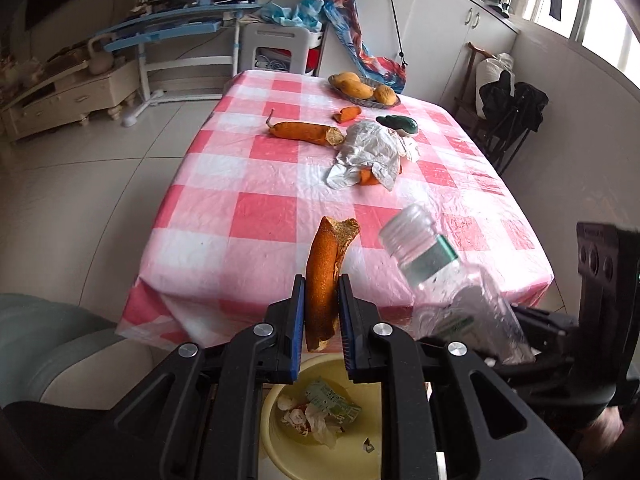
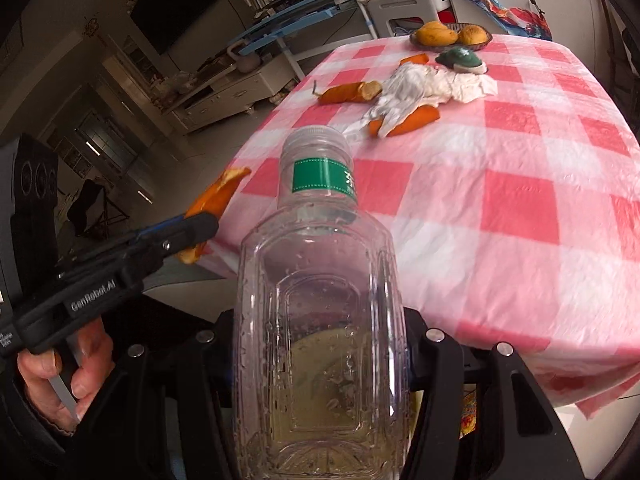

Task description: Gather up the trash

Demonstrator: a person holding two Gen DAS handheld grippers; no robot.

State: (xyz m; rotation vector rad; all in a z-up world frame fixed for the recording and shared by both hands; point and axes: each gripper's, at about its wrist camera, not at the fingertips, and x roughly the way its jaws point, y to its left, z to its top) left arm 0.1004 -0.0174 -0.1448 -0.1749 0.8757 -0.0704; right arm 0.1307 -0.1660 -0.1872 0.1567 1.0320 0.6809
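The left gripper (image 1: 319, 292) is clamped on a long orange peel (image 1: 325, 276), its blue pads pressed to both sides; the peel stands nearly upright between them, poking out above and below. Directly beneath this gripper sits a yellow basin (image 1: 280, 440) with crumpled paper and wrappers in it. Just to its right the right gripper (image 2: 320, 364) grasps a clear plastic bottle (image 2: 320, 320) by the body, cap pointing forward and away, green label band at the neck; the bottle looks empty apart from droplets. Ahead of both grippers spreads the table in its pink checked cloth (image 1: 248, 216); farther forward on it lie another orange peel piece (image 1: 304, 132), a crumpled white plastic bag (image 1: 370, 152) covering more peel, a dark green object (image 1: 400, 125) beyond that, and at the far edge a dish of mangoes (image 1: 362, 88).
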